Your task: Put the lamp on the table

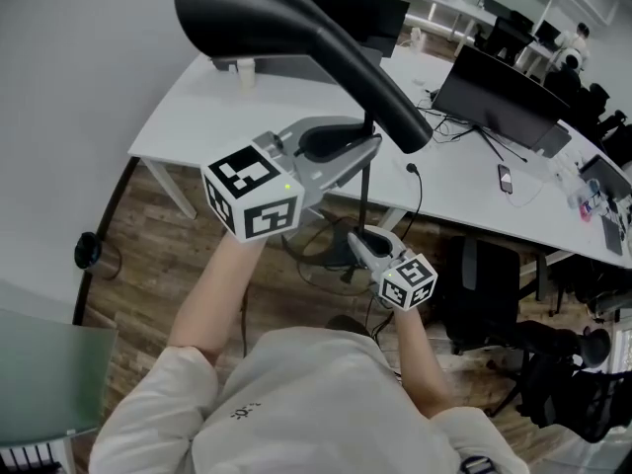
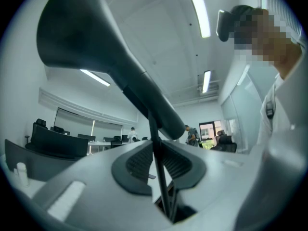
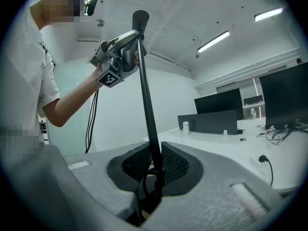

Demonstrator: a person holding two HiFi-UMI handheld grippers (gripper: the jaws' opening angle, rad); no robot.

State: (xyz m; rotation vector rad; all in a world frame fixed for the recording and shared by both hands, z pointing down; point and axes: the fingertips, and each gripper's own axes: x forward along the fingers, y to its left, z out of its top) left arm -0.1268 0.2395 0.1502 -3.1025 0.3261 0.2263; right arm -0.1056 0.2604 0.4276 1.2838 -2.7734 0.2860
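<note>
head view: i have the lamp (image 1: 326, 47) upright, both tools closed on its thin, stiff pole (image 1: 365, 191): left tool (image 1: 363, 148) just under the shade (image 1: 237, 8), right tool (image 1: 357, 241) lower. the table (image 1: 227, 117) lies ahead of both tools. the lamp is probably top-heavy and slippery, so spread grips suit it.

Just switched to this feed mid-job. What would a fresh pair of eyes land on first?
The big black lamp fills the top of the head view, held in the air near the corner of the white table. Both grippers clamp its thin pole. The left gripper is high, just under the lamp's head, and the right gripper is lower, above the wooden floor.
</note>
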